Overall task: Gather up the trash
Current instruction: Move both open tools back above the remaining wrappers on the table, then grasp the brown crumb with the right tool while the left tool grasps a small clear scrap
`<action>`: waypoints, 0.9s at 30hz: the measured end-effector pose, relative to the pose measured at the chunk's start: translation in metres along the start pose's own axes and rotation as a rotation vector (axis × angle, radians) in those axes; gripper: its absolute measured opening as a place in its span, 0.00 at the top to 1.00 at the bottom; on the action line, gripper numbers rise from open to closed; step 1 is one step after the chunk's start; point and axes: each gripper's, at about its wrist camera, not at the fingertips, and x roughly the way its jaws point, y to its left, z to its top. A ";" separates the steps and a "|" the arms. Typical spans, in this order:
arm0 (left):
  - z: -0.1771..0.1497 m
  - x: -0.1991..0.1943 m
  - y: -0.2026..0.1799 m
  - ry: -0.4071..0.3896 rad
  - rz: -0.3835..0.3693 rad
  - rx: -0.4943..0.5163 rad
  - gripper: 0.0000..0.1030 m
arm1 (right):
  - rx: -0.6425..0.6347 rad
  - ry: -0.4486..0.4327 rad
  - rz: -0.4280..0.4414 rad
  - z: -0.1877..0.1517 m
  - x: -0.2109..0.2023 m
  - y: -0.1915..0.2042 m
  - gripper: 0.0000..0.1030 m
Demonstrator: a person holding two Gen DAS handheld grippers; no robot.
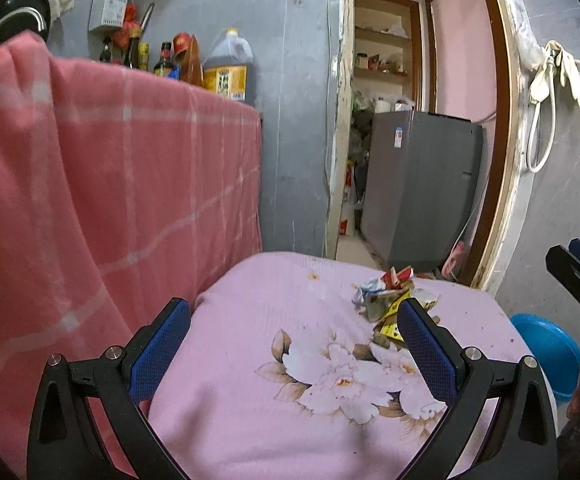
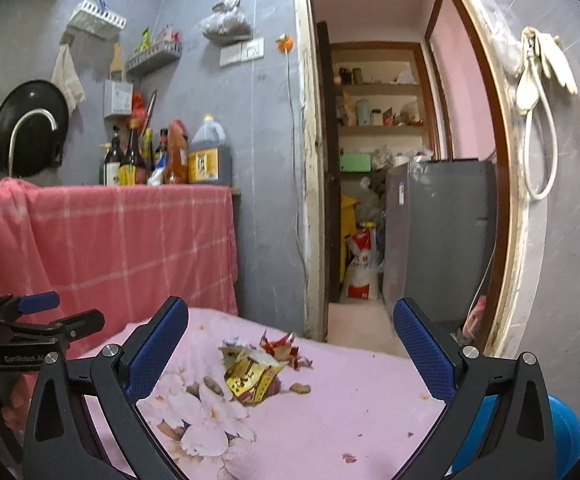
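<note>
Where the views begin, nearest the cameras, both tools show black plastic arms with metal rivets and blue, finely dimpled pads. The left gripper [image 1: 293, 316] has its jaws spread wide and holds nothing; the right gripper [image 2: 290, 316] is likewise spread and empty. Both hover over a worktop covered by a pink cloth [image 1: 250, 420] of fine ribbed weave, printed with pale flowers and brown leaves and dotted with small dark crumbs.

Toward the far right corner of the worktop lies the trash [image 2: 256, 372]: a heap of crumpled, glossy wrappers in yellow, red and white, with a few peanut shells [image 2: 299, 389] just beside it. In the left wrist view one pad hides part of the heap.

Beyond the right edge a round blue plastic basin [image 1: 549, 356] is half cut off. Behind the far left edge hangs a coral checked cloth [image 2: 110, 248], soft and creased, carrying dark bottles [image 2: 130, 160] whose labels are too small to read. Past the doorway stands a grey boxy appliance [image 1: 421, 184].
</note>
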 end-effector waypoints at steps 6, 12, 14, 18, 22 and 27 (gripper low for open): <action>-0.002 0.021 0.007 0.073 -0.011 -0.018 0.10 | -0.004 0.076 0.033 -0.011 0.024 0.003 0.00; -0.003 0.038 0.011 0.138 -0.042 -0.038 0.28 | -0.003 0.160 0.068 -0.023 0.047 0.004 0.15; -0.002 0.041 0.007 0.147 -0.059 -0.030 0.31 | 0.005 0.187 0.062 -0.027 0.053 0.002 0.17; -0.003 0.054 -0.009 0.177 -0.096 0.006 0.40 | 0.008 0.240 0.049 -0.032 0.063 -0.005 0.27; -0.004 0.071 -0.026 0.224 -0.141 0.023 0.47 | 0.002 0.288 0.038 -0.038 0.075 -0.014 0.34; -0.006 0.095 -0.043 0.305 -0.195 0.034 0.59 | -0.004 0.398 0.032 -0.048 0.101 -0.028 0.45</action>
